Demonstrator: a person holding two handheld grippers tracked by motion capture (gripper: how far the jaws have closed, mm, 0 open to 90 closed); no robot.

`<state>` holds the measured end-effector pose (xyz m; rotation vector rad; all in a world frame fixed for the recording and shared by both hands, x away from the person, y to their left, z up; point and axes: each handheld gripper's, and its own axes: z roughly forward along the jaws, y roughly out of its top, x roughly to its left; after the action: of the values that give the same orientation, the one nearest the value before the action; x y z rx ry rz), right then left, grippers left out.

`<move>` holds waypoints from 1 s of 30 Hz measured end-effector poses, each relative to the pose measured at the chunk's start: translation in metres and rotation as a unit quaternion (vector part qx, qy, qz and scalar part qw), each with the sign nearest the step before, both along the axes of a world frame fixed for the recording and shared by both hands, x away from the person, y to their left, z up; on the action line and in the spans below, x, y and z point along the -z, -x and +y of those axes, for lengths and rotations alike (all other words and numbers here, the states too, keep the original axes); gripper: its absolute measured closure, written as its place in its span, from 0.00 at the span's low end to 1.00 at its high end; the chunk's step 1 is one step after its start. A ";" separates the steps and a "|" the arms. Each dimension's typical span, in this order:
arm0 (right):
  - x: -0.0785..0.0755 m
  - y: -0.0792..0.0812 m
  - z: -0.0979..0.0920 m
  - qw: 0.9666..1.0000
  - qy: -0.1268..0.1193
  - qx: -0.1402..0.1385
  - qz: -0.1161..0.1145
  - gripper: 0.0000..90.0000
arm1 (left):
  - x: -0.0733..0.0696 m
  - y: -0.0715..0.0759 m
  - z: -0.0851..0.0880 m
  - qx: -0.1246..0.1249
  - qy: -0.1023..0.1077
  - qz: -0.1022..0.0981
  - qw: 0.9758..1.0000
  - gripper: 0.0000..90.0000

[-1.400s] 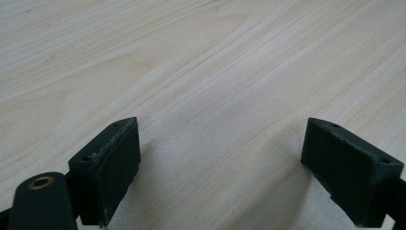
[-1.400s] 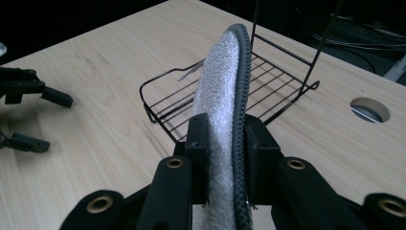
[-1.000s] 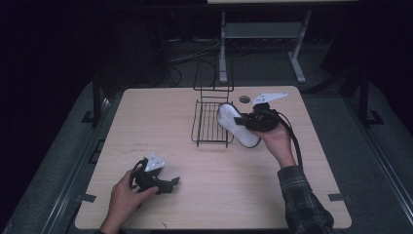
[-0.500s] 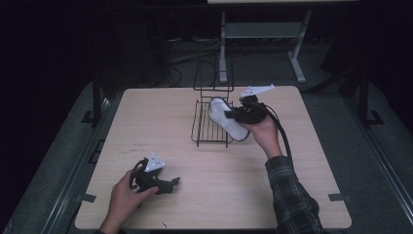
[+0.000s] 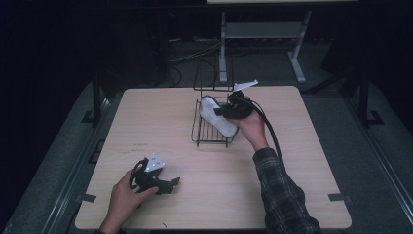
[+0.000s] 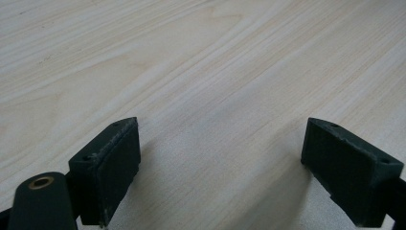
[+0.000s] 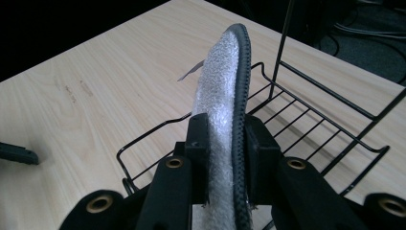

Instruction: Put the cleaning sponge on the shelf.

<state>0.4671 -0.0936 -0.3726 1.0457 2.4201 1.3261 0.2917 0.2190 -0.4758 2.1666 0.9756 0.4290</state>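
Two tongs are mine to work with, one in each hand. From the high view, my right tongs (image 5: 225,111) grip a white slipper (image 5: 214,116) with a dark sole edge, holding it tilted over the black wire rack (image 5: 210,137) that stands near the far middle of the table (image 5: 146,117); the slipper's lower end sits low inside the rack's basket, though I cannot tell whether it touches the wires. My left tongs (image 5: 171,183) lie low at the near left of the table, well apart from the rack, with my left hand (image 5: 125,192) wrapped around them. Looking along my left tongs (image 6: 220,163), the jaws stand wide apart with nothing between them, bare pale wood beneath. Looking along my right tongs (image 7: 224,139), the jaws press on both sides of the slipper (image 7: 221,91), fuzzy white lining on one side and the dark stitched sole rim on the other, the slipper standing on edge and reaching away from me above the rack (image 7: 306,129), whose upright wire rises at the far side
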 end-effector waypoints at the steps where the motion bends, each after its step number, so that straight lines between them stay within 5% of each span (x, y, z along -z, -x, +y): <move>1: 0.000 0.000 0.000 1.000 0.000 0.000 0.000 0.83 | 0.000 0.000 0.000 0.000 0.000 0.000 1.000 0.14; 18: 0.023 -0.014 0.007 1.000 0.009 0.002 0.019 0.80 | 0.000 0.000 0.000 0.001 0.000 0.000 1.000 0.14; 30: 0.033 -0.022 0.000 0.999 0.025 0.028 0.024 0.71 | 0.000 0.000 0.000 0.000 0.001 0.000 1.000 0.14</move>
<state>0.4890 -0.0932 -0.4058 1.1370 2.4258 1.2300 0.2916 0.2186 -0.4759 2.1644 0.9765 0.4269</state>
